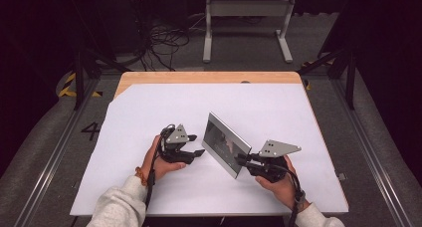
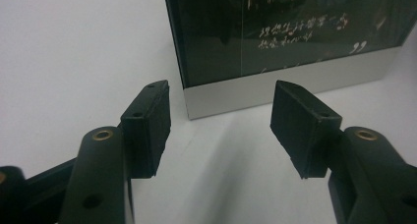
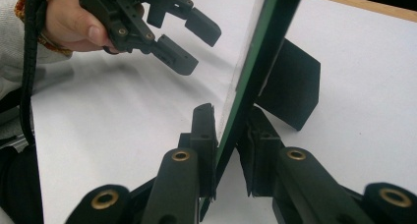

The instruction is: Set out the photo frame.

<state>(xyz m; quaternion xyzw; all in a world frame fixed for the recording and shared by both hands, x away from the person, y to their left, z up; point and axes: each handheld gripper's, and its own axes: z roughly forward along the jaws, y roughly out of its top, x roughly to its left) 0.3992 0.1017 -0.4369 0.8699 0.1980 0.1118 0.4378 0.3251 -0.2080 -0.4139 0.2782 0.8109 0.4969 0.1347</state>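
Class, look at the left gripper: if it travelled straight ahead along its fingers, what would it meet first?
Most likely the picture frame: the open left gripper points at its lower silver edge, with bare white table sheet between. The depth of that gap is unclear.

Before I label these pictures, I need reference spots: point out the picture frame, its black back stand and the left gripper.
picture frame point(image 1: 225, 143), high view, on its dark glass front.
black back stand point(image 3: 291, 89), right gripper view, on the flat prop behind the frame.
left gripper point(image 1: 196, 145), high view, midway between its open fingertips.

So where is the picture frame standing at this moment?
In the high view the picture frame stands upright on the white sheet, right of centre, its near edge clamped by the right gripper; the open left gripper faces it.
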